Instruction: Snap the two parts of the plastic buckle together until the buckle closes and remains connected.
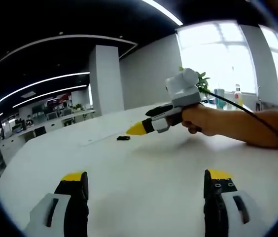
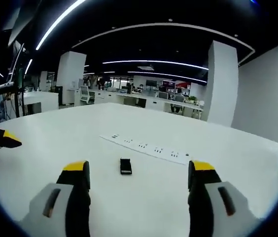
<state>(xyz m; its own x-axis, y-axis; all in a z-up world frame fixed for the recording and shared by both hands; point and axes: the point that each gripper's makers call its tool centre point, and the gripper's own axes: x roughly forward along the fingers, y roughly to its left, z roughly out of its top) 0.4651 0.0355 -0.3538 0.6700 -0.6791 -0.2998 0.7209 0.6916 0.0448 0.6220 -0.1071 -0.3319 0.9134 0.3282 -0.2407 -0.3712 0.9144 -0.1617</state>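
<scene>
a large open-plan office with dark ceilings and long strip lights surrounds a broad white table. square white pillars stand beyond the table, and rows of desks behind them are too distant and blurred to read. a long white strip lies flat on the table; in the right gripper view it carries small dark marks that are too small to make out.

the black buckle lies on the table just on the near side of that strip, apart from it and touched by nothing. in the left gripper view it is only a small dark shape beside the strip's end, and in neither view can i tell whether it is one piece or two joined.

the right gripper has its yellow-tipped jaws spread wide with nothing between them, the buckle lying ahead in the gap. in the left gripper view it comes in from the right, held in a hand above the table, its yellow tip aimed toward the strip; a black cable trails back along the forearm, which is cut off at the edge.

the left gripper is likewise spread wide and empty over bare table. in the right gripper view just its yellow tip shows at the left edge, the rest cut off.

a green plant and some bottles sit by the bright window, washed out by glare.
</scene>
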